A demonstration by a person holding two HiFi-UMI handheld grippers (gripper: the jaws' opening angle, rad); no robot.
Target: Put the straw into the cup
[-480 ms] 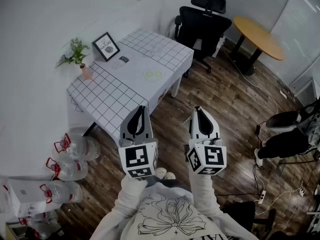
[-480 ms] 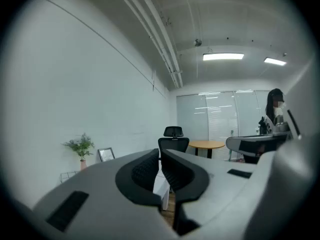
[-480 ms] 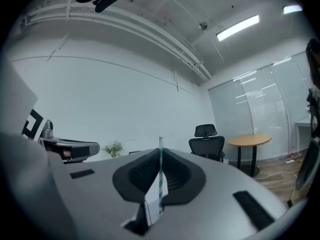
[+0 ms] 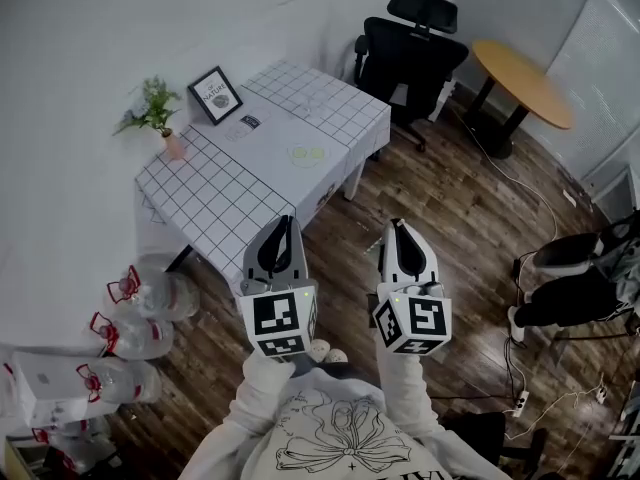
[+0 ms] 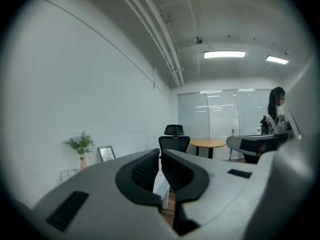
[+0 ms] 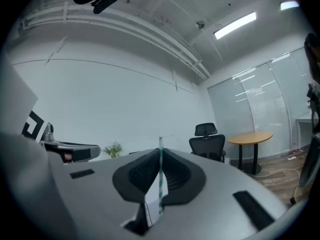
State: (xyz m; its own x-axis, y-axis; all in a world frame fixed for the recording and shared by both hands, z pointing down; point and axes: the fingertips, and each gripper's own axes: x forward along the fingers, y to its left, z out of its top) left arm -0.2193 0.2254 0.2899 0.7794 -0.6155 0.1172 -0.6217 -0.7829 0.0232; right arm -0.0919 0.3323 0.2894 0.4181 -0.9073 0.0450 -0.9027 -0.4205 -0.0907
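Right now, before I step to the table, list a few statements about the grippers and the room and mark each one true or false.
1. The right gripper is shut on a striped straw. True.
2. The left gripper holds a cup. False: its jaws are together, with nothing between them.
3. Both grippers hang over the checked table. False: they are over the wooden floor, short of it.
4. A black office chair stands between the checked table and a round wooden table. True.

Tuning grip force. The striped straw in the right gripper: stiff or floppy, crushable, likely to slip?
The straw stands straight above the shut jaws of the right gripper, no droop: probably stiff lengthwise. Thin, paper-looking tube: likely very light and easy to crush. Pinched at one narrow spot, it may pivot if its tip hits something.
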